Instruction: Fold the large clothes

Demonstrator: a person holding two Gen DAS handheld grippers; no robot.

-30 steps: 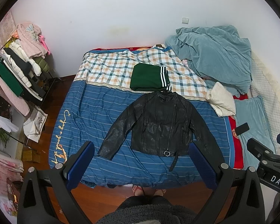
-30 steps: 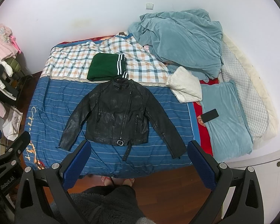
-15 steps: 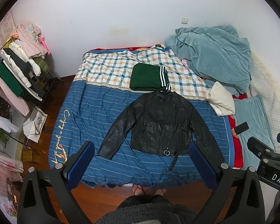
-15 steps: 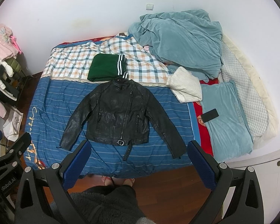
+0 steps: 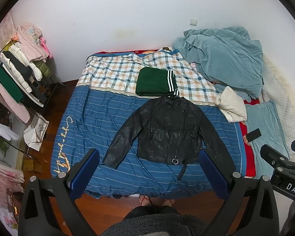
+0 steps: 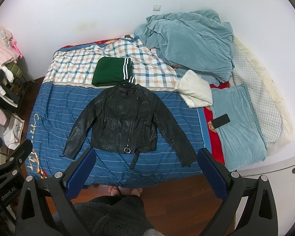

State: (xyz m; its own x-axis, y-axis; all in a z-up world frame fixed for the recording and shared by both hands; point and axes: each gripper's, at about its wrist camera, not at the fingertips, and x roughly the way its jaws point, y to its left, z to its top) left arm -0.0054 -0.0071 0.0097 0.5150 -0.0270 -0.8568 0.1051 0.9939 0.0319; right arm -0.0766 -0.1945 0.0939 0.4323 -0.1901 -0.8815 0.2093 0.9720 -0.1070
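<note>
A: What is the largest element of the scene?

B: The bed (image 5: 100, 118), covered in a blue striped and checked spread, with a heaped teal blanket (image 5: 222, 59) at its far right corner.

A: Where is the task's garment?

B: The black leather jacket (image 5: 167, 131) lies flat on the blue part of the spread, front up, zipped, collar away from the person, both sleeves angled outward. A folded green garment (image 5: 153, 82) touches its collar; a cream bundle (image 5: 232, 108) lies near its right shoulder.

A: And the smaller items?

B: A dark phone (image 6: 221, 121) rests on the teal pillow (image 6: 240, 123), well apart from the jacket. A belt strap with a ring buckle (image 6: 127, 149) hangs from the hem.

A: State of the tongs?

B: The left tongs (image 5: 148, 171) and the right tongs (image 6: 145, 170) are both spread wide apart, holding nothing, raised above the near edge of the bed.

A: Which step is in hand?

B: By judgement, the start: the jacket is laid out and unfolded. The next move likely calls for lowering each pair of tongs to a sleeve cuff or shoulder and bringing the sleeves across the chest. The stiff leather may resist creasing.
</note>
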